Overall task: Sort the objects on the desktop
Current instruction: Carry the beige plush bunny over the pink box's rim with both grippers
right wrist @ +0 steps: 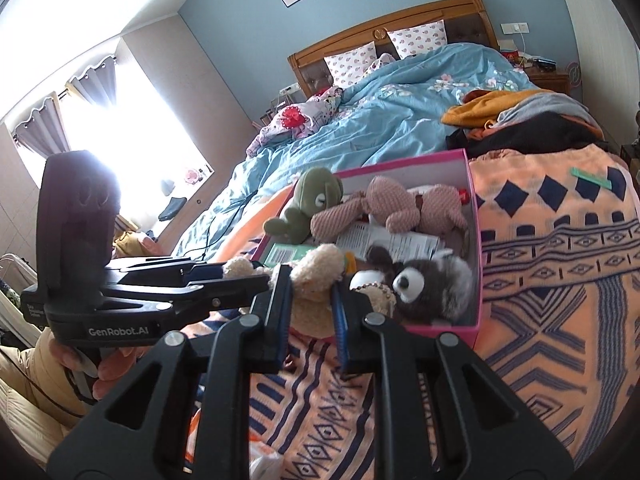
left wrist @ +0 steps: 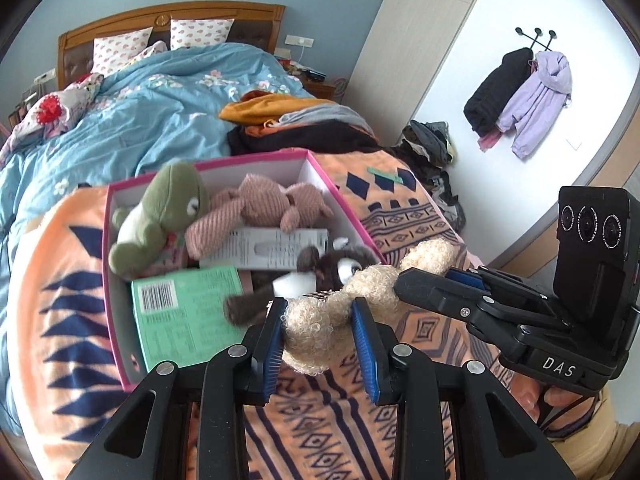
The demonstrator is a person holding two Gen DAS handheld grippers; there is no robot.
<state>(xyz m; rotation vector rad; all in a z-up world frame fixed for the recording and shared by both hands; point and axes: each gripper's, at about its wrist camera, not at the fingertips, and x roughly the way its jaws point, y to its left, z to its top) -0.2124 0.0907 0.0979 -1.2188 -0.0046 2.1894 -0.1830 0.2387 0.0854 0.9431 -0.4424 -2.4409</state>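
Cream plush toy (left wrist: 320, 320) — pinched by both left hand-held gripper (left wrist: 320, 344) and right hand-held gripper (right wrist: 310, 300) — beside pink box (left wrist: 344, 196).

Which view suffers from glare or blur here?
Right wrist view: the window is blown out, washing over the left gripper. Left wrist view: evenly lit, with slight motion blur on the green box. Both show fisheye bending at the edges.

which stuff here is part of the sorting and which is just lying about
Job: cream curly plush gripped by both grippers, pink box, green plush, pink knitted plush, brown plush, green carton.
Lying about: clothes pile, hanging jackets, pillows.
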